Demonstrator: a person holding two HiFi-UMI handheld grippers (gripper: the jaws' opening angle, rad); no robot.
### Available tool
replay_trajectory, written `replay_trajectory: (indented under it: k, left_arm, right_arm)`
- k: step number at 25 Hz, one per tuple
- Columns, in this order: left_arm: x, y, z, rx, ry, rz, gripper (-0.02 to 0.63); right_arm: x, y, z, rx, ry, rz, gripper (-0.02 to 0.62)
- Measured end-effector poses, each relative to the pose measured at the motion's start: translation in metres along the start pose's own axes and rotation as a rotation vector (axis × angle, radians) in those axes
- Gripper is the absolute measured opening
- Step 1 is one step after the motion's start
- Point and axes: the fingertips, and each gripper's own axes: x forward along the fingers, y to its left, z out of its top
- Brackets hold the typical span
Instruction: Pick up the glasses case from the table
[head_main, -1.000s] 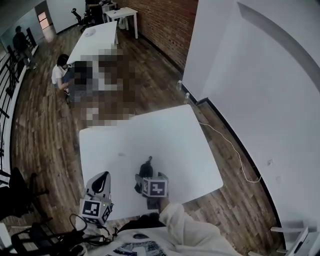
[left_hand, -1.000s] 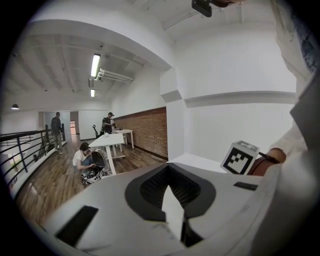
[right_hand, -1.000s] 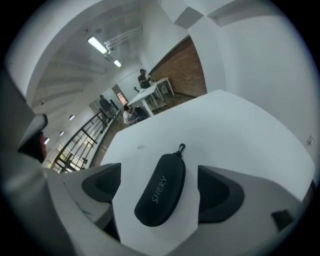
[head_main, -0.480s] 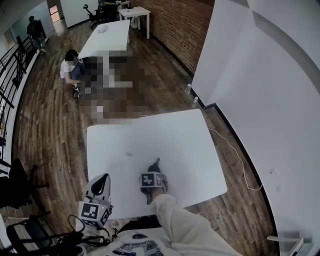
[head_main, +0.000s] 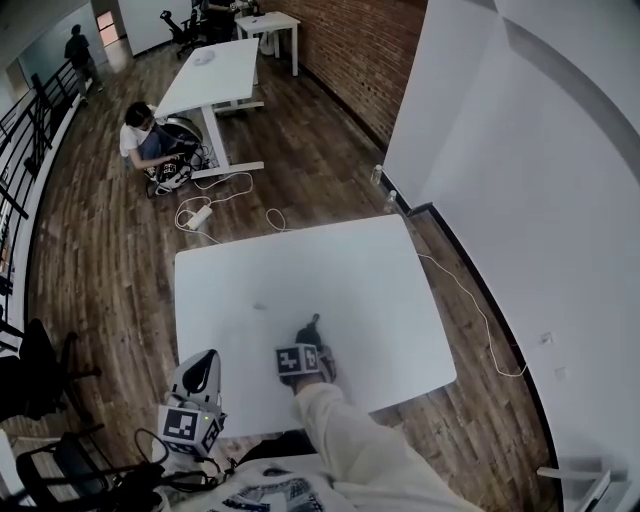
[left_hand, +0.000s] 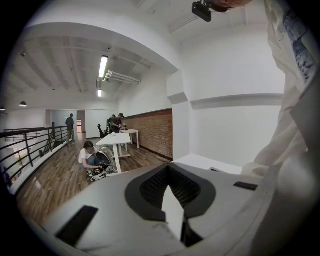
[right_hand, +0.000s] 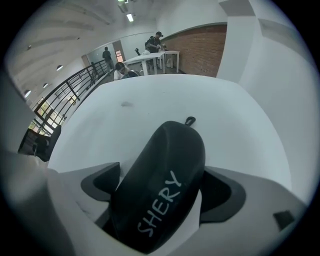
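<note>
**Rt tongs pinching the glasses case over the near part of the worktop**

Your rt tongs (right_hand: 161, 192) are clamped on the glasses case (right_hand: 167, 170), one pad on each side of its near half. The case is black & domed, w/ "SHERY" in pale letters along the top & a small loop at its far end; it points away from you, angled a bit to the right.

In the head view the rt tongs (head_main: 309, 342) & the case (head_main: 313, 328) are over the near-middle of the white worktop (head_main: 300, 262); your white sleeve (head_main: 335, 430) runs back from them toward you. Can't tell whether the case rests on the worktop or is just off it.

Your lt tongs (head_main: 201, 365) are at the worktop's near-left corner, well apart from the case. In the left gripper view the lt tongs (left_hand: 170, 187) are pressed together w/ nothing between them, aimed level across the room.

Beyond the case a small dark mark (head_main: 258, 306) lies on the worktop, left of centre. Further out is a wood floor (head_main: 100, 250), w/ a pale cable (head_main: 205, 212) lying on it just past the worktop's far edge. Beyond that stands a second white table (head_main: 215, 75), w/ a person (head_main: 140, 135) sitting on the floor beside it. A brick wall (head_main: 350, 50) is at the back right & a black railing (head_main: 30, 130) runs along the left.
</note>
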Motion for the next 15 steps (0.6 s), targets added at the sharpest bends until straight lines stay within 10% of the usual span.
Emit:
replay_trajectory:
  k: [15]
  left_arm:
    - [0.005, -0.005, -0.004, 0.005, 0.012, -0.011, 0.014]
  right_arm:
    - [-0.009, -0.003, -0.003, 0.012, -0.031, 0.019, 0.452]
